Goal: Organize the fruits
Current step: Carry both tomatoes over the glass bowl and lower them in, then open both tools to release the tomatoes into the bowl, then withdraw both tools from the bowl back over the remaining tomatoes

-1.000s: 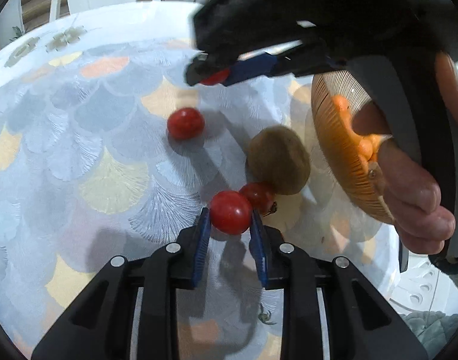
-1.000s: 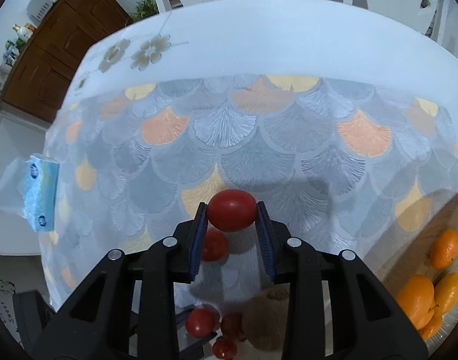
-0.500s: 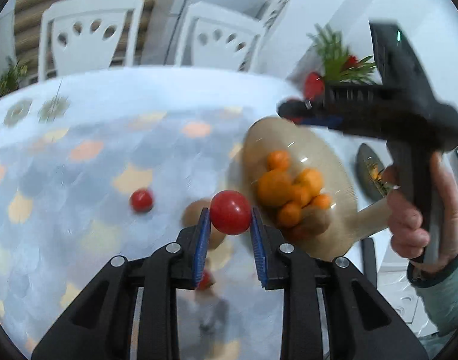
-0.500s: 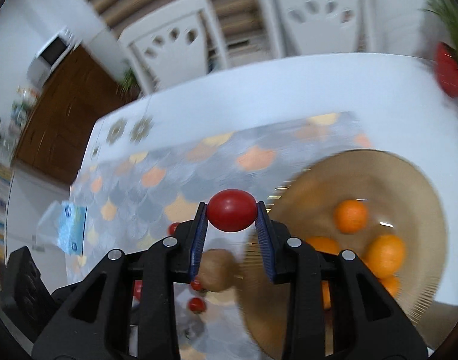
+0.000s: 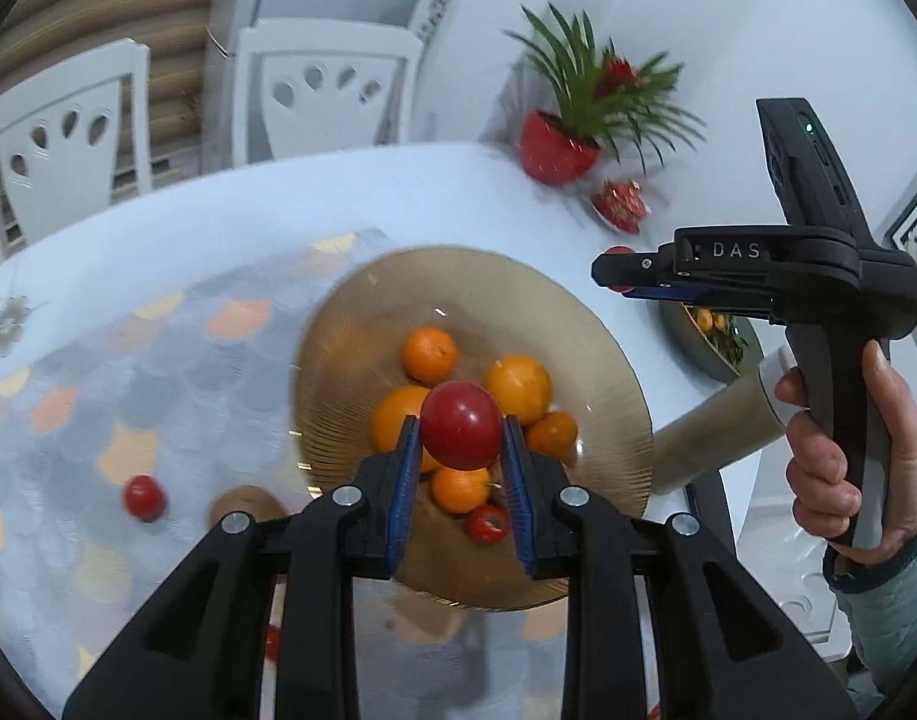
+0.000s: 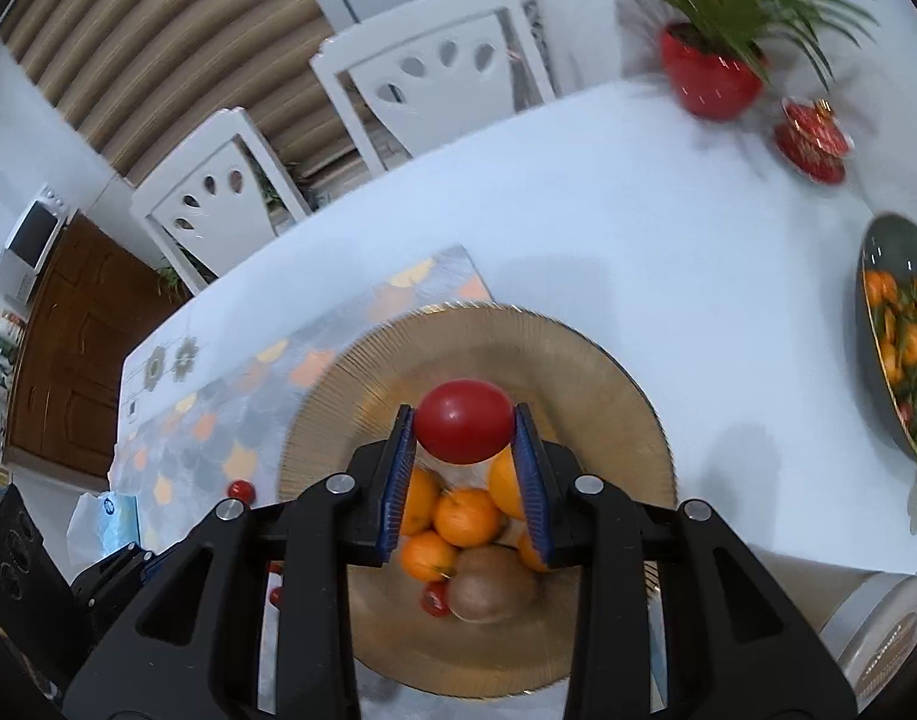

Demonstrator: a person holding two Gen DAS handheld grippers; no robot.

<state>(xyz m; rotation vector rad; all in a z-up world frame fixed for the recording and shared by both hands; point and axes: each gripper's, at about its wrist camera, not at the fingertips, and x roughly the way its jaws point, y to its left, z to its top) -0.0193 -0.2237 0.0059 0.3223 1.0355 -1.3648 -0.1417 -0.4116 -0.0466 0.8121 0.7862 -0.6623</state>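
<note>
L gripper (image 5: 461, 441) & R gripper (image 6: 463, 429), marked "DAS", each pinch a tomato above amber bowl (image 5: 350, 348), prob. glass.

Home dining room: white-clothed surface (image 6: 608, 228), 2 white dining chairs (image 6: 434, 72) at its far edge, red potted plant (image 6: 713, 75) near the far right corner, microwave (image 6: 29, 246) on a wooden cabinet (image 6: 74, 354), fruit bowl (image 6: 608, 372).

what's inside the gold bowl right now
The gold bowl holds several oranges, a kiwi and a small tomato. The right gripper and its tomato cover part of the pile.
</note>
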